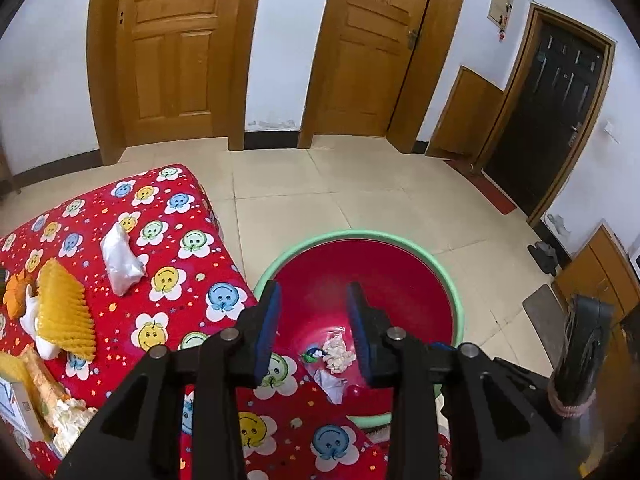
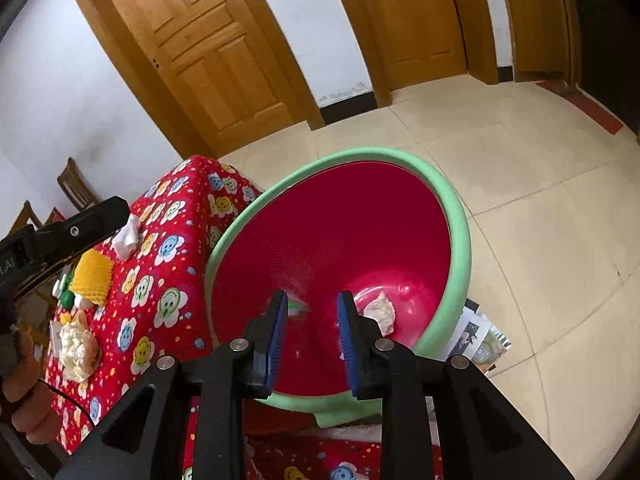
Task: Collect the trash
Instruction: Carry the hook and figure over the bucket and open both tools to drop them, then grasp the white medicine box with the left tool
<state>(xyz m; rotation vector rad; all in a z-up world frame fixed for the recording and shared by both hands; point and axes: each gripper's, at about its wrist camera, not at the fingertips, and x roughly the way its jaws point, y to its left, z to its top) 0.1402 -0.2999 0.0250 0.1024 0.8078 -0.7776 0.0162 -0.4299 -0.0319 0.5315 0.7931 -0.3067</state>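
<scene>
Hanging over a red basin (image 1: 400,264) with a green rim, the left gripper (image 1: 314,292) has its blue-padded jaws apart with nothing between them. Below and between those jaws, on the basin floor, lie a crumpled tissue (image 1: 339,355), a small green and blue wrapper (image 1: 313,355) just to its left and a pale folded scrap (image 1: 332,386) nearer the camera. To the left of the jaws spreads a table under a red smiley-flower cloth (image 1: 160,312), and on it, well apart from the gripper, sit a white crumpled bag (image 1: 119,261), a yellow foam net (image 1: 66,316) and more litter at the frame's edge (too blurred and cut off to name).

The right gripper (image 2: 313,300) also points down into the basin (image 2: 340,236), its jaws parted by a narrow gap and empty. Just right of its right jaw, partly hidden behind it, a crumpled tissue (image 2: 380,309) rests on the basin floor; a blurred greenish bit (image 2: 296,307) shows just beside the left jaw. Far left of these jaws, the other gripper's black body (image 2: 72,232) and a hand (image 2: 26,396) reach over the cloth (image 2: 168,280).
</scene>
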